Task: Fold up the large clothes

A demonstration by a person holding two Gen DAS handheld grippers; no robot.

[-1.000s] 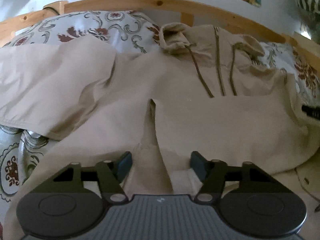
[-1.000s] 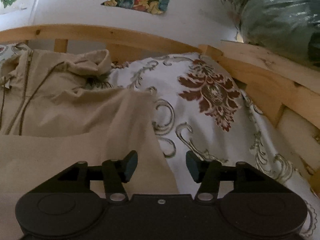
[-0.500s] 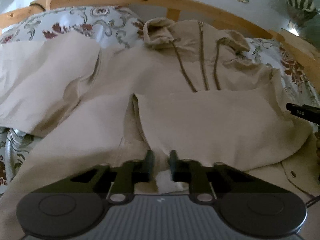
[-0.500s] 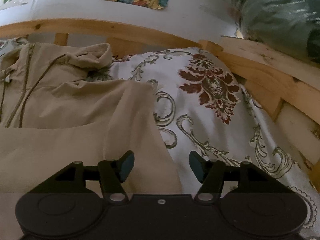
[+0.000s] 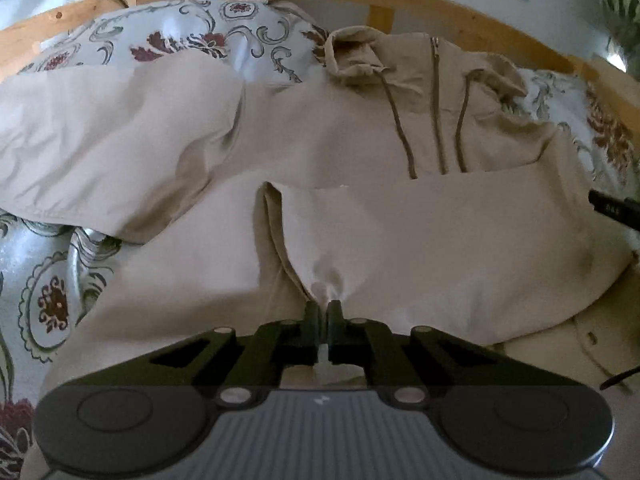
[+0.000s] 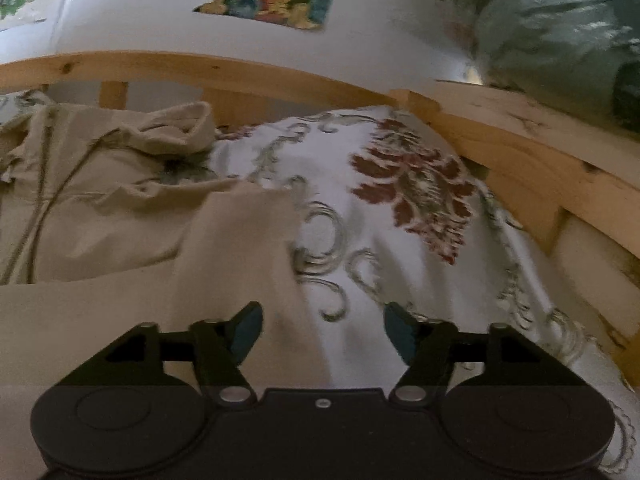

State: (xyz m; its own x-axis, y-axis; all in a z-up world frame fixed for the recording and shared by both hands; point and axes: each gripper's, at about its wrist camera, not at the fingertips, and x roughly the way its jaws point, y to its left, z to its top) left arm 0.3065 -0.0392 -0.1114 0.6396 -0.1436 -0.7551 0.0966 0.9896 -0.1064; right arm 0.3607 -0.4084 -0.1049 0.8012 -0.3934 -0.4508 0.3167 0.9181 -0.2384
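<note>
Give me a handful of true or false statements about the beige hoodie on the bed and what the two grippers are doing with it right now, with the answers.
1. The left gripper is shut on a pinch of the beige hoodie. True.
2. The right gripper also clamps fabric. False: its jaws stand wide open, with the hoodie's edge and the floral bedspread between them.
3. The hoodie lies zipper side up, both drawstrings showing. True.
4. The hoodie is already folded into a neat square. False: it lies spread out, a sleeve stretching left.
5. A wooden bed frame borders the bedspread. True.
</note>
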